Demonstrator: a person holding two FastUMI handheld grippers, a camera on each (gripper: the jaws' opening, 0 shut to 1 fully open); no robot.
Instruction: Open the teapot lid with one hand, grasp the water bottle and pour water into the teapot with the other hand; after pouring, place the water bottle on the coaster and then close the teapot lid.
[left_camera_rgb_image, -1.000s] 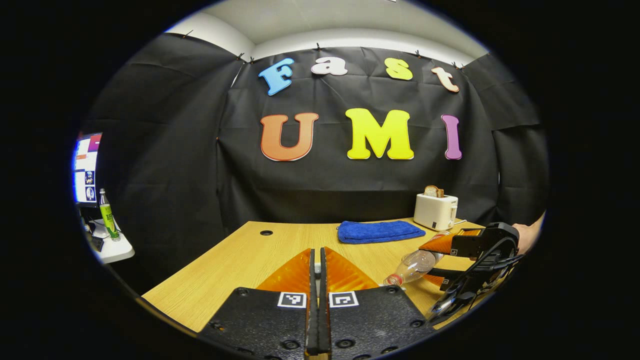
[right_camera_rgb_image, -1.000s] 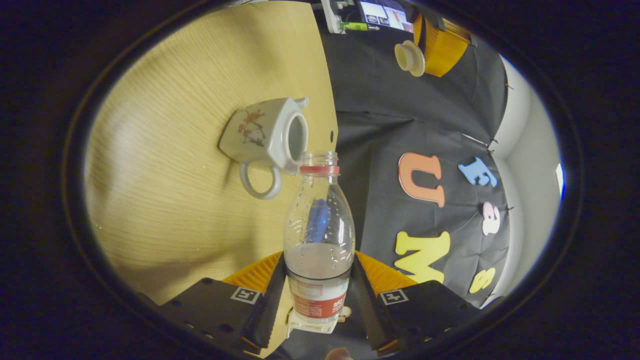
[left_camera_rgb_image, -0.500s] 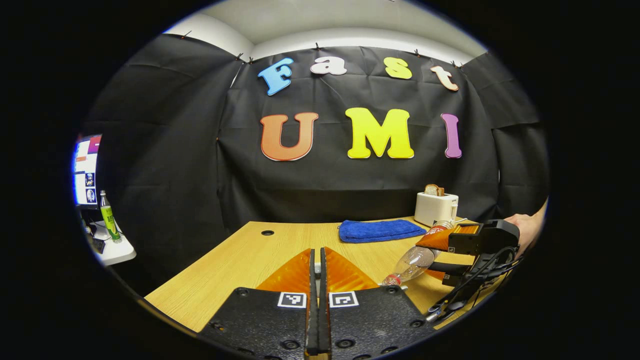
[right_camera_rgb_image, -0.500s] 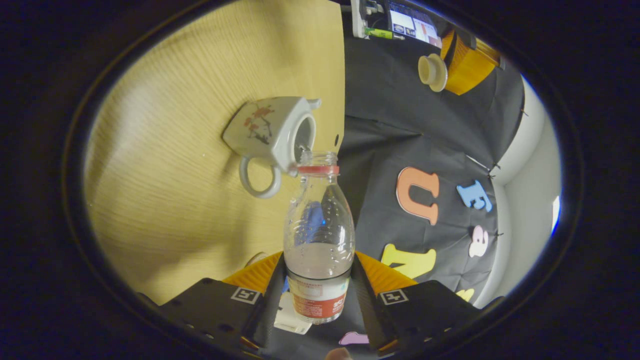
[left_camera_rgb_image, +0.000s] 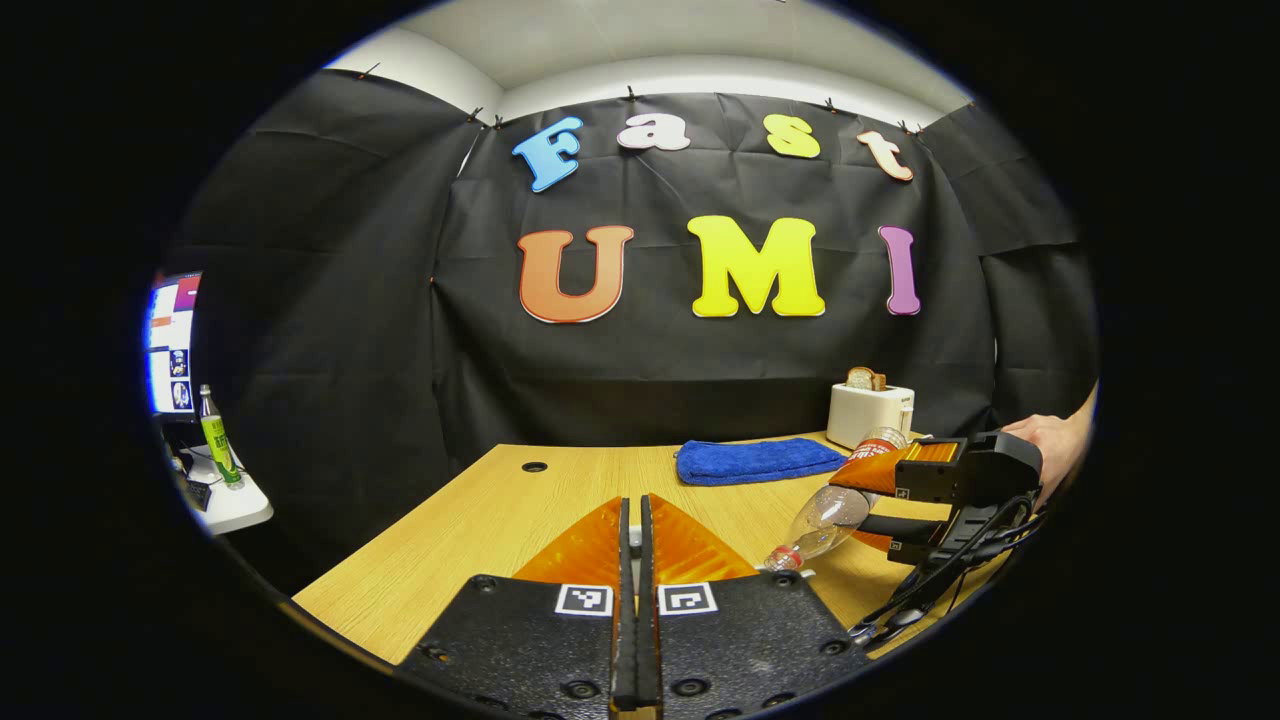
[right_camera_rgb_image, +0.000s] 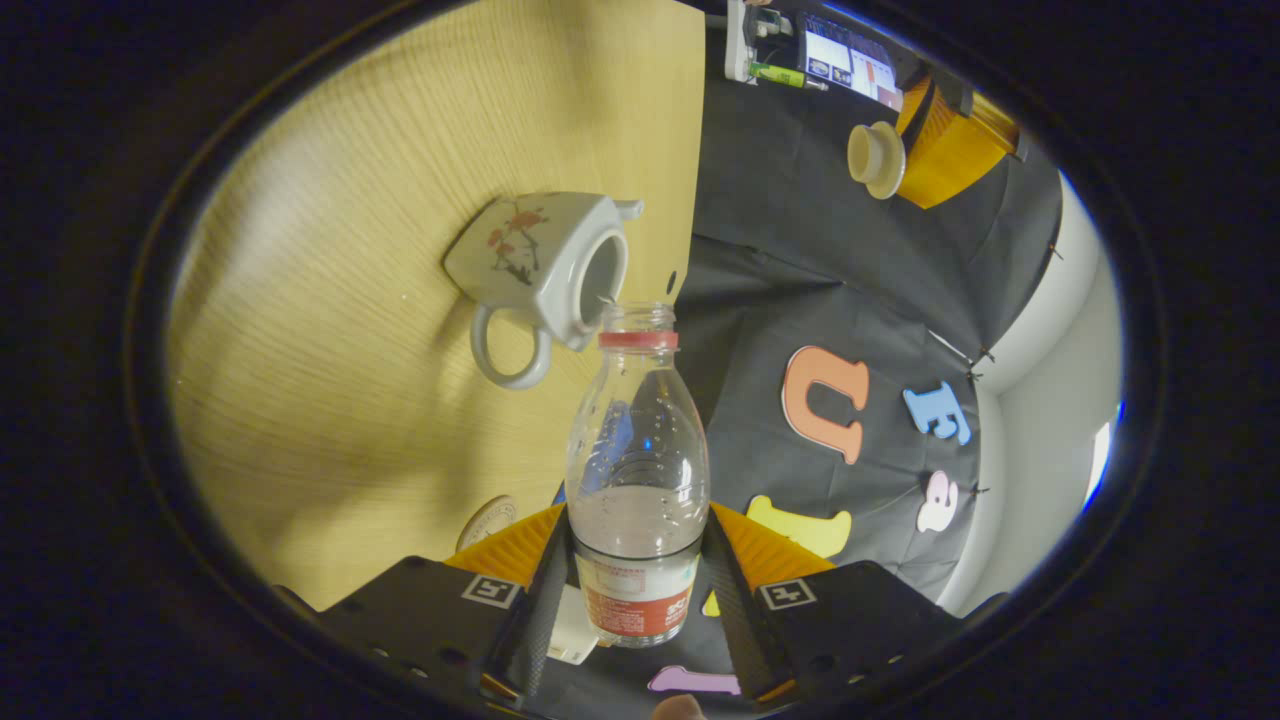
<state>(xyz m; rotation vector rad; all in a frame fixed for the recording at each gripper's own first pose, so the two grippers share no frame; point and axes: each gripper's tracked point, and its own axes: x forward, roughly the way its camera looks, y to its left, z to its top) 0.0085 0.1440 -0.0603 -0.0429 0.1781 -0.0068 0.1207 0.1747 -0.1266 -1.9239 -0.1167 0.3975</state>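
We are tilting the clear plastic water bottle (right_camera_rgb_image: 637, 470) in the right tongs (right_camera_rgb_image: 637, 590) over the open white ceramic teapot (right_camera_rgb_image: 540, 265) on the desk (right_camera_rgb_image: 330, 300). The left tongs (left_camera_rgb_image: 631, 640) are pinching the lid (right_camera_rgb_image: 873, 158). Tilting faster is risking a spill beside the mouth.

Even indoor light, sharp centres, strong fisheye bending at the rims.
The light wooden table (right_camera_rgb_image: 330, 300) carries soft shadows beside the pale square ceramic teapot (right_camera_rgb_image: 540, 265); small highlights glint on the clear plastic water bottle (right_camera_rgb_image: 637, 470). A glowing monitor screen (left_camera_rgb_image: 170, 340) at far left is overexposed. The black cloth wall (left_camera_rgb_image: 330, 330) stays dim, its edges curving.
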